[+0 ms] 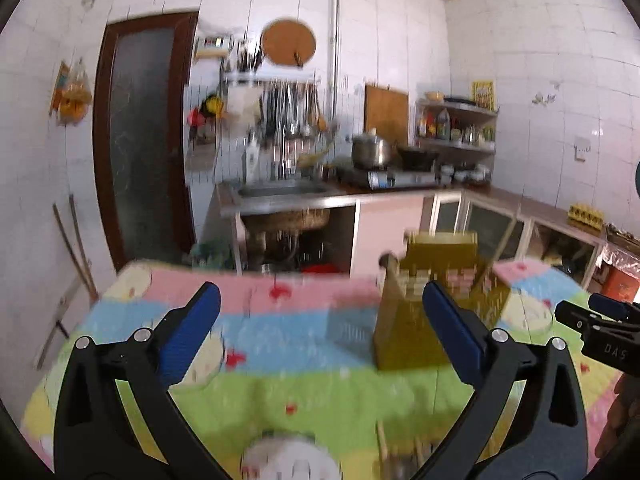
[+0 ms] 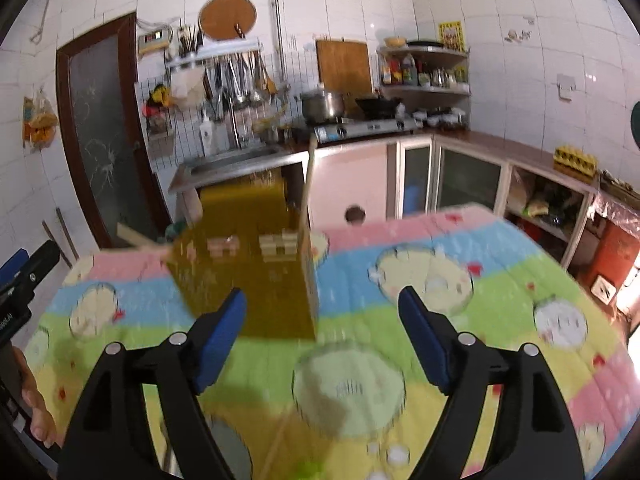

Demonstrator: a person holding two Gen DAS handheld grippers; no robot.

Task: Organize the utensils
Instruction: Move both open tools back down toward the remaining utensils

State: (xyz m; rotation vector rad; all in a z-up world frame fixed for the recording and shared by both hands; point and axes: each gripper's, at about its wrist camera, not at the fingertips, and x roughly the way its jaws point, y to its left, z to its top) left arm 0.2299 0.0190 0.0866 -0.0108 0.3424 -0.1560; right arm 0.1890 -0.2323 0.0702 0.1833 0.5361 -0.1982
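Jaws released and empty on both the left gripper and right gripper above the tablecloth; likely approaching the holder, next finding a utensil

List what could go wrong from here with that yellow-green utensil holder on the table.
1. The tall utensil holder stands upright on a soft patterned tablecloth; a sideways nudge might tip it.
2. A long wooden stick already stands in it and could catch on an incoming gripper.
3. Both views are motion-blurred, and the open left gripper and open right gripper are close to the holder, so a fast approach may bump it.
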